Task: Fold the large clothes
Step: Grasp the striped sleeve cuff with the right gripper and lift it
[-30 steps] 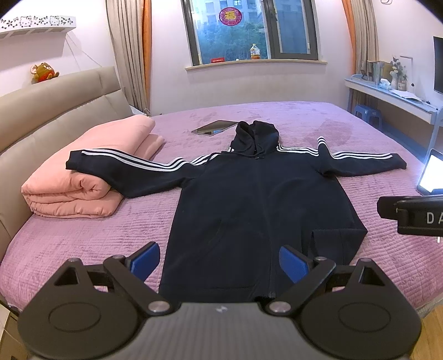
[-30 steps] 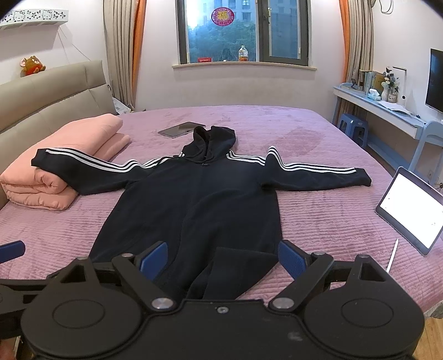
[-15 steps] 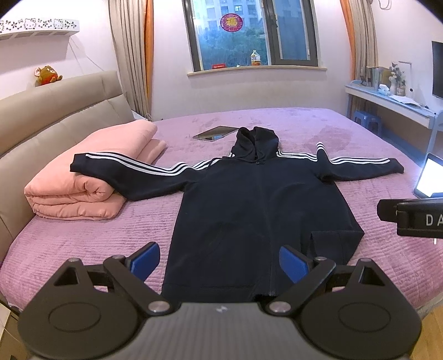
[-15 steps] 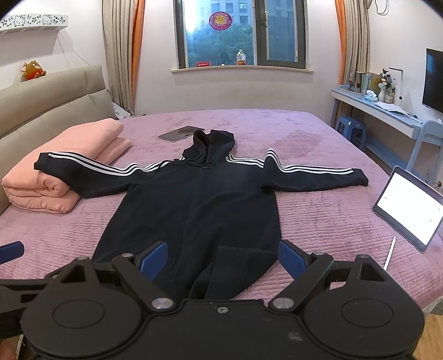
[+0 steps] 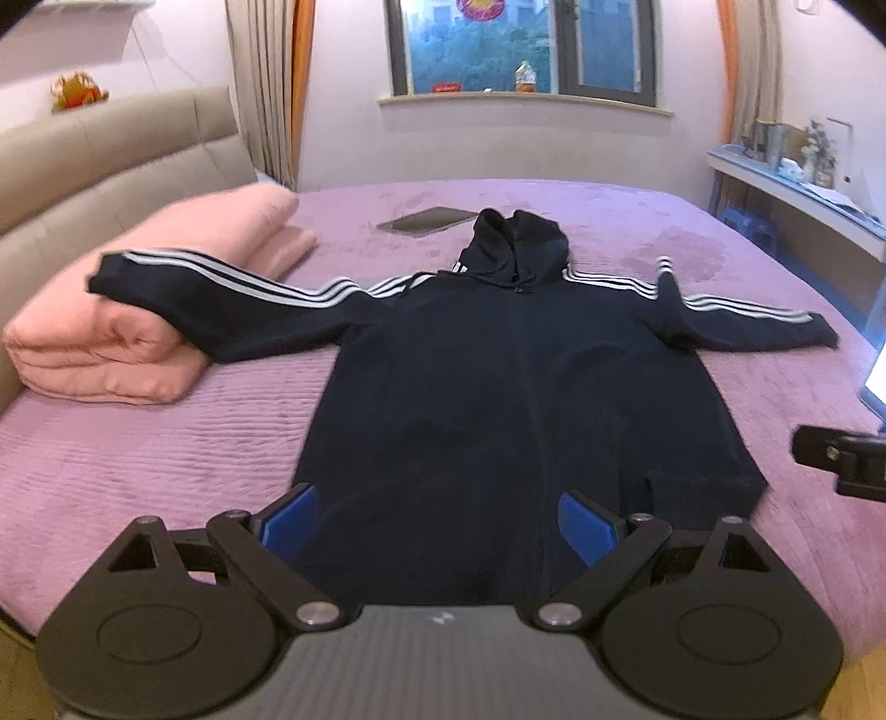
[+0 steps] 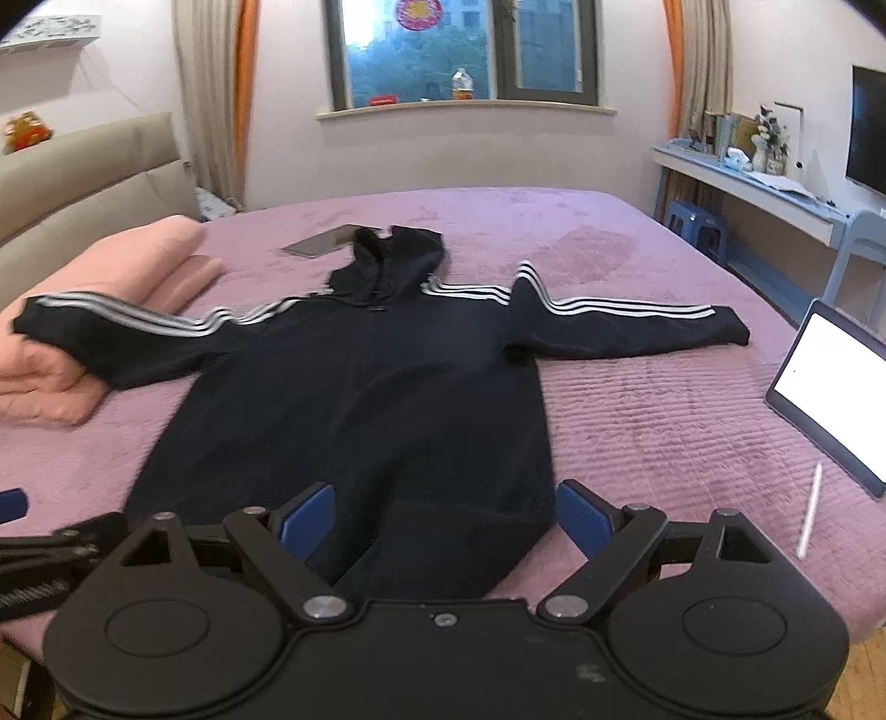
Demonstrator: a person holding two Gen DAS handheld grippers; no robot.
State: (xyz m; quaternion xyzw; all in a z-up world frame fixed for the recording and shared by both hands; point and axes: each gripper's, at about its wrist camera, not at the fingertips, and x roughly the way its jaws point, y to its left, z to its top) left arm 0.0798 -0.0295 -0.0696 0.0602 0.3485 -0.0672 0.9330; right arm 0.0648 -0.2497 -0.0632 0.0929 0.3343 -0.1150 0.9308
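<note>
Hoodie [image 5: 520, 399] spread flat on purple bed [image 5: 138, 454], one sleeve draped over pink quilt [image 5: 111, 332]. Left tool [image 5: 437, 518] above hem, fingers apart, empty. Right view: right tool [image 6: 443, 518] spread wide, empty, over hem corner; tablet [image 6: 830, 387] beside.

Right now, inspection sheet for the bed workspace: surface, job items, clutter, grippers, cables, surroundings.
Surface: purple bedspread, quilted, darker patch beyond the hood.
Job's things: black hoodie spread out flat, sleeves out; one cuff lies on the pink folded blanket; hem corner turned up.
Clutter: dark tablet near the hood; lit tablet and white stylus at the bed's edge.
Grippers: left gripper open, holding nothing; right gripper open, holding nothing.
Cables: nothing seen.
Surroundings: headboard, window, desk, blue stool.
</note>
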